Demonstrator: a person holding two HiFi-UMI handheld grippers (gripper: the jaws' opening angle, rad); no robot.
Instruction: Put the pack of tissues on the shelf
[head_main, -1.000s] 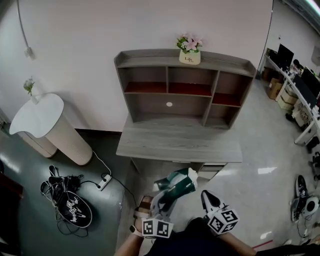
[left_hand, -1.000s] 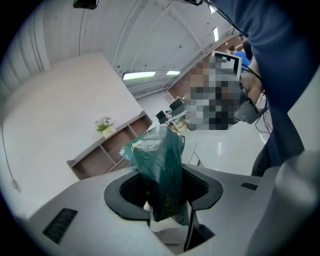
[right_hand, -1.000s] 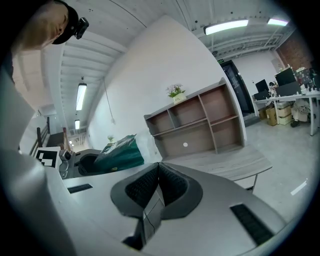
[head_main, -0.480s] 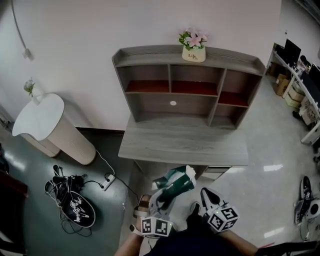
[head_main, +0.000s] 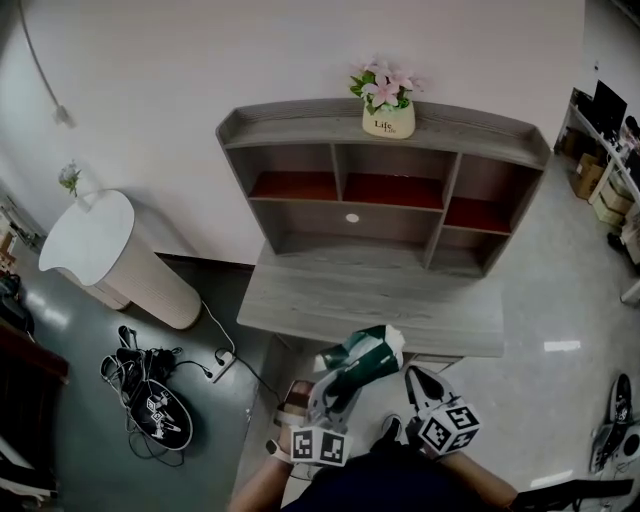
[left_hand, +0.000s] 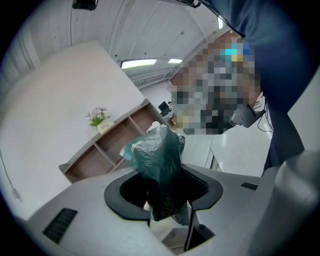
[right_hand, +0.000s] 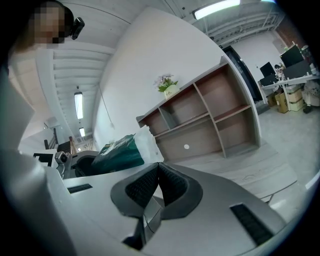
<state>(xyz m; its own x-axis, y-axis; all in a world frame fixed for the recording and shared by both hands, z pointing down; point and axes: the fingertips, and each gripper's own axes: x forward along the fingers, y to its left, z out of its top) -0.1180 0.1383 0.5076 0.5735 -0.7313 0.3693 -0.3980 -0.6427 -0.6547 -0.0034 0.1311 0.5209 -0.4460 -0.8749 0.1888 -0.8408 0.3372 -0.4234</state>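
1. Grey floor (head_main: 565, 300) spreads below you in the head view. The wooden desk (head_main: 370, 300) and its shelf (head_main: 385, 150) stand against the white wall (head_main: 200, 60), with a flower pot (head_main: 388, 118) on top. Your left gripper (head_main: 338, 392) holds the pack of tissues (head_main: 362, 355) up by the desk's near edge, off the shelf. Your right gripper (head_main: 418, 385) is just beside it.
2. Left gripper view: your jaws stand partly apart, pads pressing the green pack between them.
3. Right gripper view: your jaws are closed together with nothing between them; the pack shows to their left.
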